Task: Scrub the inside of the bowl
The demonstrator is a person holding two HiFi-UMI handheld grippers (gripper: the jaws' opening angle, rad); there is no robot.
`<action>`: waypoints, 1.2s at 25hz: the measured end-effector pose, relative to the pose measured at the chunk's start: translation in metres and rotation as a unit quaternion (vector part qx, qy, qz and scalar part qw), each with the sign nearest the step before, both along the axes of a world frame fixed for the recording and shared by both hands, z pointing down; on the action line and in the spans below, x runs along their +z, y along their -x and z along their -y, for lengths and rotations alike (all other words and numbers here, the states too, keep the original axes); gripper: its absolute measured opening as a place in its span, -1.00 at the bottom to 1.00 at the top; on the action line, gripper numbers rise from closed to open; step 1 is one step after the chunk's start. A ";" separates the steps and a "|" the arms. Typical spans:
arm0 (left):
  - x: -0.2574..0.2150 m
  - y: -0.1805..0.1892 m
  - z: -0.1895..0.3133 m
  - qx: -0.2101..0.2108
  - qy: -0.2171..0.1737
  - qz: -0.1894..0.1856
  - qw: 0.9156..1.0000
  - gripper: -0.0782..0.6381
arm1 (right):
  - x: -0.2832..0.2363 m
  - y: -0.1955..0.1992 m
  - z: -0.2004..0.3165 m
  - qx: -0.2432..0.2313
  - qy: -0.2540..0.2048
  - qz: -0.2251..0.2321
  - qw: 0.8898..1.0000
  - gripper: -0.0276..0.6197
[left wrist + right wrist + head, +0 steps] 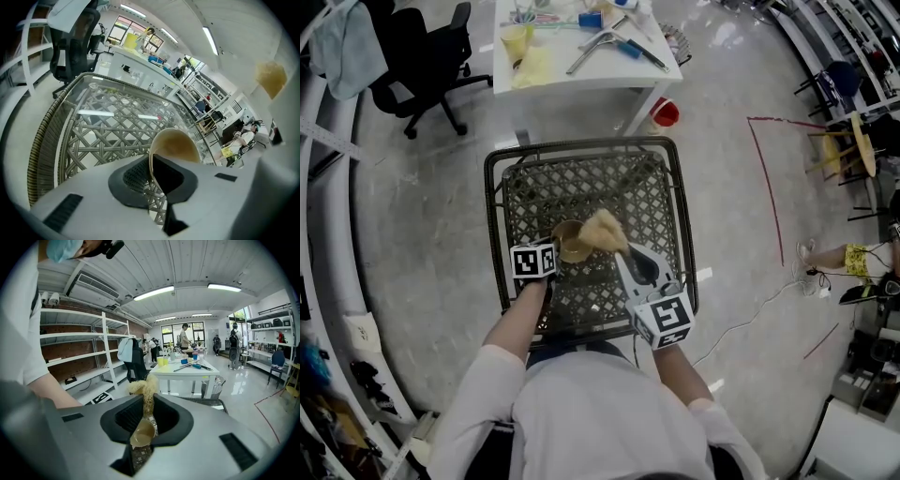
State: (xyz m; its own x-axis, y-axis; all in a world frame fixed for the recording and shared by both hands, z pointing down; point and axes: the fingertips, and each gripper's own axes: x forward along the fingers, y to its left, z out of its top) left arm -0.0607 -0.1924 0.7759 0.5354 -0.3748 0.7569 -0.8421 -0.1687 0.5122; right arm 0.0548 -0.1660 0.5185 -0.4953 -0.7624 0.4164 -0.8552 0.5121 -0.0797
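Note:
A tan bowl [571, 246] is held tilted above the wicker table [502, 202]. My left gripper [549, 253] is shut on its rim. In the left gripper view the two pads pinch the bowl [174, 145] at its near edge, so my left gripper [151, 176] has the wall between its jaws. A yellowish fibrous scrubber [605, 232] sits just right of and above the bowl, with my right gripper [628, 255] shut on it. In the right gripper view the scrubber [145, 390] sticks up from my right gripper [147, 420], and the bowl [142, 433] shows below through the gap.
The wicker table [47, 136] has a glass top and a dark rim. Behind it stand a white table [581, 70] with cups and tools, a black office chair [427, 56] and a red bucket [666, 112]. Shelving runs along the left. A person [853, 258] sits at the right.

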 end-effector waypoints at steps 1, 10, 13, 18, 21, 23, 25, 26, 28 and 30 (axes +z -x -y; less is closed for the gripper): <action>0.000 0.000 0.000 0.001 -0.002 0.002 1.000 -0.64 | 0.000 0.000 -0.001 0.000 0.000 0.000 1.000 -0.70; -0.015 0.002 0.004 0.002 -0.033 0.023 0.999 -0.66 | -0.007 0.001 -0.004 -0.007 -0.008 0.004 1.000 -0.70; -0.027 0.003 0.007 -0.007 -0.045 0.022 0.999 -0.66 | -0.013 0.001 -0.007 -0.011 -0.017 0.006 1.000 -0.70; -0.061 0.008 0.014 -0.018 -0.081 0.029 0.996 -0.66 | -0.026 0.003 -0.009 -0.020 -0.035 0.010 0.999 -0.70; -0.084 0.009 0.018 -0.028 -0.105 0.027 0.994 -0.66 | -0.035 0.006 -0.012 -0.029 -0.048 0.016 0.998 -0.70; -0.103 0.011 0.019 -0.035 -0.125 0.027 0.991 -0.66 | -0.042 0.008 -0.015 -0.036 -0.056 0.019 0.998 -0.70; -0.121 0.010 0.019 -0.042 -0.144 0.025 0.988 -0.66 | -0.049 0.008 -0.019 -0.041 -0.064 0.022 0.997 -0.70; -0.129 0.009 0.018 -0.046 -0.153 0.022 0.987 -0.66 | -0.052 0.008 -0.021 -0.043 -0.068 0.023 0.996 -0.70; -0.145 0.008 0.018 -0.051 -0.168 0.018 0.984 -0.66 | -0.058 0.007 -0.023 -0.049 -0.077 0.026 0.995 -0.70; -0.160 0.009 0.016 -0.056 -0.183 0.017 0.981 -0.66 | -0.063 0.008 -0.025 -0.054 -0.085 0.029 0.994 -0.70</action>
State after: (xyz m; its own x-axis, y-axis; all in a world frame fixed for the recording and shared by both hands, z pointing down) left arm -0.0696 -0.2085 0.6159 0.4518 -0.6798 0.5777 -0.8814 -0.2404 0.4065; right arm 0.0472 -0.1407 0.4552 -0.5983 -0.7601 0.2536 -0.7905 0.6116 -0.0321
